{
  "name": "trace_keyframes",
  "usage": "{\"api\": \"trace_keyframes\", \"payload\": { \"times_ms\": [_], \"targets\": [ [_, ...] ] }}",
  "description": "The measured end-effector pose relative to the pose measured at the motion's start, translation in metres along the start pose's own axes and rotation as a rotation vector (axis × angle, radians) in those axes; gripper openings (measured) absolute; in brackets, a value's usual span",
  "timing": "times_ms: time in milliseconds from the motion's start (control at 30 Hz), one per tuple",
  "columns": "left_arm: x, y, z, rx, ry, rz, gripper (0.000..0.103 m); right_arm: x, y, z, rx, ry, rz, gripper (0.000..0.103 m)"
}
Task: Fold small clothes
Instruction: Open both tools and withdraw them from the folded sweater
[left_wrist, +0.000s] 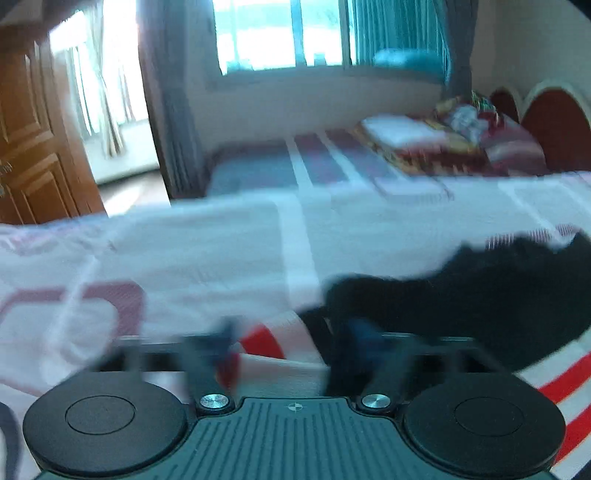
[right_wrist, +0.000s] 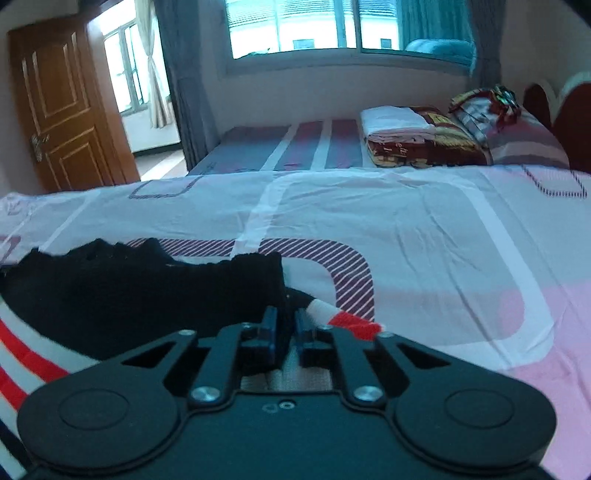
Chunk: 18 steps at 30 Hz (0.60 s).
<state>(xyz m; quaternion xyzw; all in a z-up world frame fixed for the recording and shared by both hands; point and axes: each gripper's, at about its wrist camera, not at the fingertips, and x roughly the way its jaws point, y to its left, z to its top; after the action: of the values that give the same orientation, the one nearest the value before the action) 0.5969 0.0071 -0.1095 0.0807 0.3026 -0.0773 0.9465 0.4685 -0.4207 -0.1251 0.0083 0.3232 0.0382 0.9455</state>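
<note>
Black knit garment with red-and-white striped trim (right_wrist: 147, 295) is lying rumpled on the pink patterned bedsheet (right_wrist: 424, 240), so folding looks barely started imo. Right tool (right_wrist: 286, 325) is pinching its edge next to the striped cuff. Left tool (left_wrist: 291, 332) is too blurry, can't tell. No readable labels on the garment.

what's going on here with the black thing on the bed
A person is folding a small black garment with a handheld tool in each hand. The right tool is shut on the garment's edge, next to its red and white striped trim. The left tool is at the other end, too blurred to judge. Everything lies on a patterned bedsheet.
</note>
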Motion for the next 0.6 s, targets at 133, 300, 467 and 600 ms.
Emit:
{"api": "trace_keyframes", "payload": {
  "times_ms": [133, 300, 467, 600],
  "targets": [
    [-0.027, -0.015, 0.019, 0.021, -0.07, -0.164, 0.081, -0.037, 0.025, 0.013, -0.069, -0.125, 0.04, 0.026],
    [-0.011, -0.086, 0.022, 0.053, -0.005, -0.366, 0.081, 0.003, 0.11, 0.013, -0.283, -0.042, 0.216, 0.045],
    [0.01, -0.089, -0.002, 0.079, 0.094, -0.283, 0.081, 0.035, 0.151, -0.003, -0.393, 0.035, 0.24, 0.038],
    [0.006, -0.019, -0.016, -0.021, 0.093, -0.107, 0.092, 0.021, 0.092, -0.006, -0.369, 0.012, 0.025, 0.042]
  ]
}}
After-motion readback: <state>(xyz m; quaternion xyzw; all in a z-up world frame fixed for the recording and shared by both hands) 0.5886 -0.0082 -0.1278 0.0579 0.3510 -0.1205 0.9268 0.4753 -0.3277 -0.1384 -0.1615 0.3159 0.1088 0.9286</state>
